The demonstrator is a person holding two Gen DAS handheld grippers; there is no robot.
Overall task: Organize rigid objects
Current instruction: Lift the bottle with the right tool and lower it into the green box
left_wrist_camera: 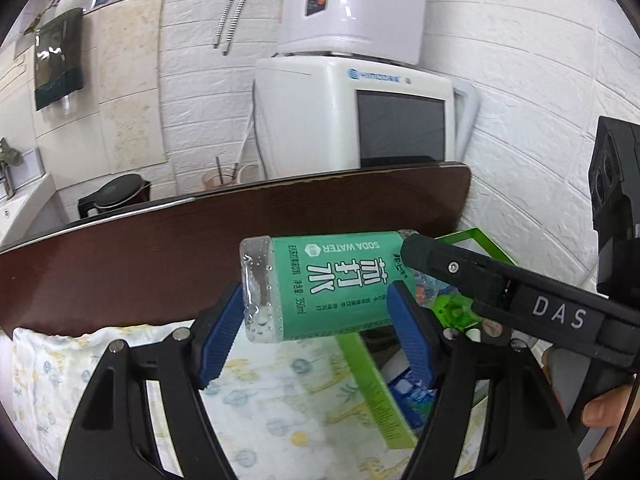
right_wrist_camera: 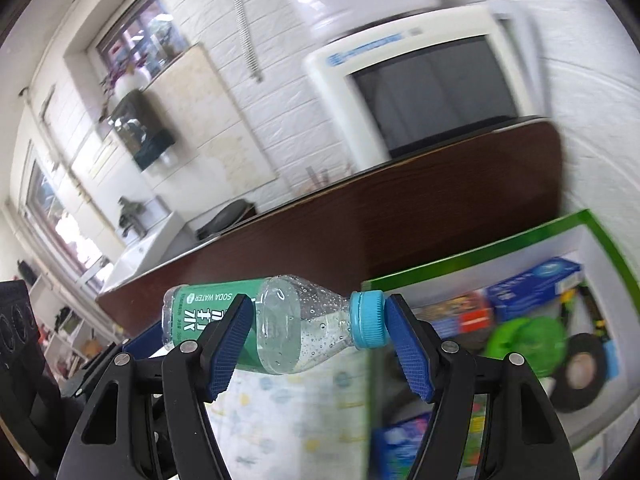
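The left gripper (left_wrist_camera: 316,320) has its jaws pinched on the body of the soda water bottle (left_wrist_camera: 324,284), one blue pad on the clear bottom end and the other on the far edge of the green label. The bottle hangs in the air above the patterned cloth (left_wrist_camera: 120,368), not resting on anything. Its long axis runs crosswise to the left jaws, roughly level, with the bottom toward the left and the neck toward the right.

The right gripper (right_wrist_camera: 316,340) meets it at the neck end: its jaws are spread, with the shoulder and blue cap (right_wrist_camera: 368,320) lying between them. The cap appears to touch the right-hand pad, while the other pad sits in front of the label. The grip is not closed.

The cap points toward the green box (right_wrist_camera: 480,248) of assorted items, just beside the cloth, so the right hand is nearer to it. A handover looks likely.
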